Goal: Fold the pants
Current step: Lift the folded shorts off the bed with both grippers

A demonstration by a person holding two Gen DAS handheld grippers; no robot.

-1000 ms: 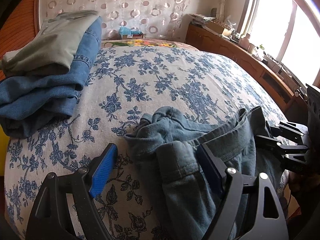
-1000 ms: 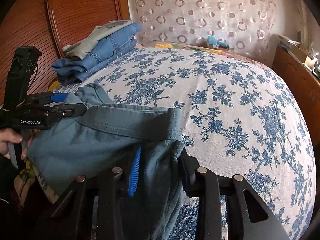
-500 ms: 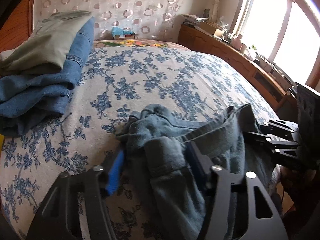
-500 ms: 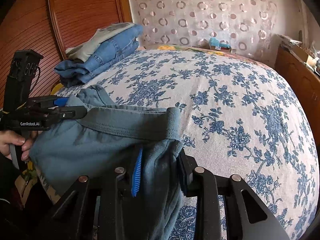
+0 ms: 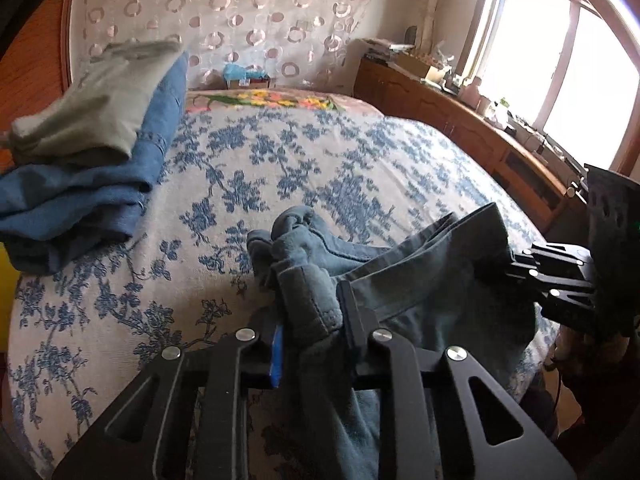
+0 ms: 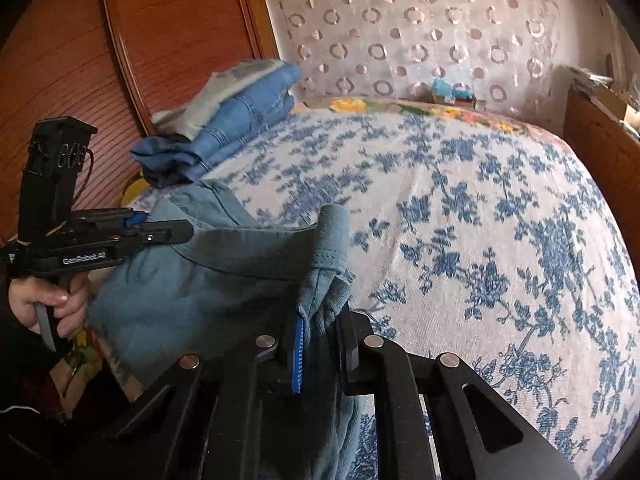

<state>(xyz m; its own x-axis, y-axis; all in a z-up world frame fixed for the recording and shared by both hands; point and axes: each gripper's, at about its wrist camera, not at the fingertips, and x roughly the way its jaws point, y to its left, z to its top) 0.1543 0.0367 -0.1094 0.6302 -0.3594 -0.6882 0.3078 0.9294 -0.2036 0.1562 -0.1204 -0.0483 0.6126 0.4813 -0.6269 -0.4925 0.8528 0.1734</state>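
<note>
Both sets of jaws having just closed, my left gripper and right gripper now pinch the teal pants at the bed edge, gripped at the waistband and ready, I judge, to lift and spread flat.

Left claw: matte black frame of two flat linkage arms with triangular cut-outs, joined by round silver pivot pins; one finger carries a ribbed blue pad, the other is plain black. Right claw: same black frame, silver pins and cut-outs, with a ribbed blue pad on one finger. Seen side-on from the right wrist camera, the left claw unit shows a slim black body with white "GenRobot.AI" lettering, a small screw head near its tip, a boxy black upright housing and a thin dark cable. The hand on its trigger handle emerges from a black sleeve.
</note>
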